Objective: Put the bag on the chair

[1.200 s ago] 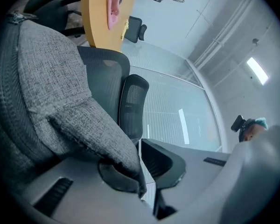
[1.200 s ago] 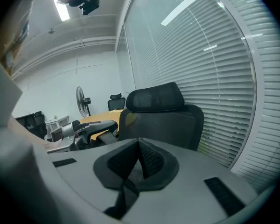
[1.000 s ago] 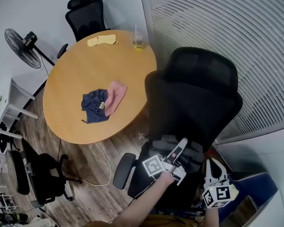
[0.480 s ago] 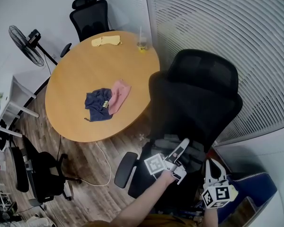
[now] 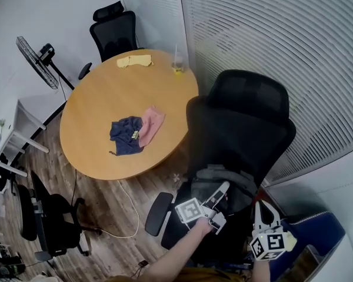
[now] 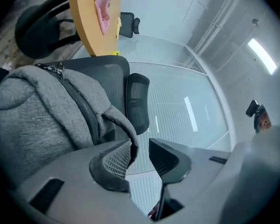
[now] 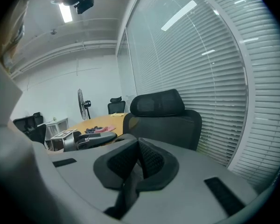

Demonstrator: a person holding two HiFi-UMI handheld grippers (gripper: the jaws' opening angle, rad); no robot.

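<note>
A grey bag (image 5: pixel 219 178) lies on the seat of the black office chair (image 5: pixel 241 128). My left gripper (image 5: pixel 222 188) reaches over the seat's front edge right at the bag. In the left gripper view the bag (image 6: pixel 42 111) fills the left side, and its strap (image 6: pixel 129 136) hangs in the gap beside one pad. That gripper (image 6: pixel 140 146) is narrowly open, and the strap is not clamped. My right gripper (image 5: pixel 262 207) hovers to the right of the seat. In its own view the right gripper (image 7: pixel 139 148) is shut on nothing and faces the chair back (image 7: pixel 163 111).
A round wooden table (image 5: pixel 100 98) stands left of the chair with blue and pink clothes (image 5: pixel 135 135), a yellow cloth (image 5: pixel 135 60) and a cup (image 5: pixel 177 66). Another black chair (image 5: pixel 115 31) and a fan (image 5: pixel 32 54) stand behind it. White blinds (image 5: pixel 282 40) are close behind the chair.
More of the grey bag shows on the seat now, and my left gripper has shifted slightly towards it. The right gripper has hardly moved.
</note>
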